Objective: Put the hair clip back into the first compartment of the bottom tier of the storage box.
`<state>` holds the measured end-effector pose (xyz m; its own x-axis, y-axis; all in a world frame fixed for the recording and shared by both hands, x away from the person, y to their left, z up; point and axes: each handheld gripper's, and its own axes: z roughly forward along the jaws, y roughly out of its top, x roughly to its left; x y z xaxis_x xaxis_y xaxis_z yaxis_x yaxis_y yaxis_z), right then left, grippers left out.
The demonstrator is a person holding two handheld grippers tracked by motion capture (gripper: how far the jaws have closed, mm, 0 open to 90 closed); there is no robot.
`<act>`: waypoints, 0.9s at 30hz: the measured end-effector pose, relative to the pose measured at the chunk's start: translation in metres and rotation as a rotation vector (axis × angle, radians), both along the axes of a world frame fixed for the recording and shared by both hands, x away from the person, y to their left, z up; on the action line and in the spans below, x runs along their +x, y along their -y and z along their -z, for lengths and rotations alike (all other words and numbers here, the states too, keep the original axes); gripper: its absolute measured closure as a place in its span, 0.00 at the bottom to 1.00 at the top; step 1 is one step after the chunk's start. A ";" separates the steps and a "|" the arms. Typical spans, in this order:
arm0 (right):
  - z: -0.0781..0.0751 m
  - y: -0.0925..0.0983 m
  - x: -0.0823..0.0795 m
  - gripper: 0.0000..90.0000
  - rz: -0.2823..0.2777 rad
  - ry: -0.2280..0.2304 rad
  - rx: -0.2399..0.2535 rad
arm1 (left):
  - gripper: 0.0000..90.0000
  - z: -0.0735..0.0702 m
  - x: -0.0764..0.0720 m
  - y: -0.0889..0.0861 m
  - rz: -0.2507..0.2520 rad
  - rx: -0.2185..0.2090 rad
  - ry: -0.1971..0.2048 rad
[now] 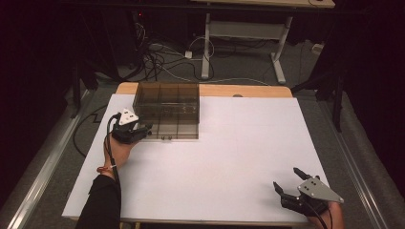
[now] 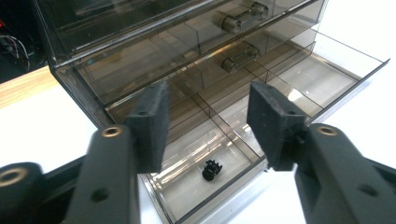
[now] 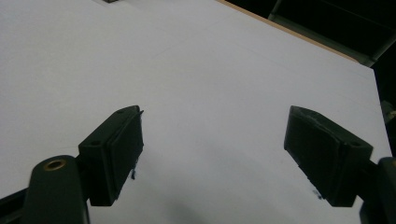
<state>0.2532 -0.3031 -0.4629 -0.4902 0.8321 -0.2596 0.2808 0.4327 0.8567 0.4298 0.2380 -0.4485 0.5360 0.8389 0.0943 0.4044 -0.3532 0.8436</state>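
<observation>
We see the left gripper (image 1: 147, 128) at the front left corner of a smoky transparent drawer box (image 1: 167, 102), which stands at the far left part of the white counter (image 1: 229, 157). The lowest drawer (image 2: 299, 88) of this box is pulled out toward us. In the left gripper view, the fingers (image 2: 152, 121) are released and stand apart above the open drawer, with nothing pressed between them. Below the gap, a small black part (image 2: 212, 169) lies on the floor of the drawer's near corner compartment, free of both fingers. Two closed drawers above it show their handles (image 2: 240, 21).

The right gripper (image 1: 290, 182) rests near the front right corner of the counter, well apart from the box. In the right gripper view its fingers (image 3: 116, 154) are spread wide over the bare white surface and they grasp nothing.
</observation>
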 end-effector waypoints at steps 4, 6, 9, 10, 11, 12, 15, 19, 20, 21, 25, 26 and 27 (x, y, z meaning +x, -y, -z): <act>0.000 0.000 0.000 0.22 -0.001 0.000 0.001 | 0.30 0.001 0.000 0.000 -0.009 -0.002 0.004; 0.000 0.000 0.000 0.22 -0.001 0.000 0.002 | 0.28 0.001 -0.001 0.001 -0.005 -0.006 0.014; 0.000 0.000 0.000 0.22 -0.003 -0.003 0.002 | 0.25 0.000 -0.003 0.002 0.004 -0.004 0.028; 0.000 0.000 0.000 0.22 -0.003 -0.003 0.002 | 0.25 0.000 -0.003 0.003 0.001 -0.002 0.028; 0.000 0.000 0.000 0.22 -0.003 -0.003 0.002 | 0.20 0.001 -0.003 0.004 0.001 0.003 0.028; 0.000 0.000 0.000 0.22 -0.003 -0.003 0.002 | 0.20 0.001 -0.003 0.005 0.006 0.004 0.031; 0.000 0.000 0.000 0.22 -0.002 -0.003 0.001 | 0.20 0.000 -0.004 0.006 0.011 0.000 0.039; 0.001 0.000 0.000 0.22 -0.004 -0.002 0.005 | 0.20 -0.002 -0.007 0.009 0.023 0.005 0.055; 0.001 -0.001 0.000 0.22 -0.002 -0.005 0.005 | 0.20 -0.003 -0.008 0.010 0.025 0.004 0.060; 0.001 -0.001 0.000 0.22 -0.004 -0.004 0.002 | 0.20 -0.004 -0.008 0.011 0.030 0.003 0.064; 0.000 0.000 0.000 0.22 -0.005 -0.001 0.002 | 0.20 -0.006 -0.011 0.014 0.040 0.008 0.083; 0.000 0.000 0.000 0.22 -0.005 -0.001 0.002 | 0.20 -0.007 -0.012 0.015 0.044 0.003 0.087; 0.000 0.000 0.000 0.22 -0.005 -0.002 -0.001 | 0.20 -0.008 -0.013 0.016 0.046 0.007 0.090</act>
<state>0.2531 -0.3026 -0.4633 -0.4949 0.8295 -0.2591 0.2804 0.4346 0.8559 0.4171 0.2225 -0.4407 0.5626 0.8131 0.1497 0.3102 -0.3754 0.8734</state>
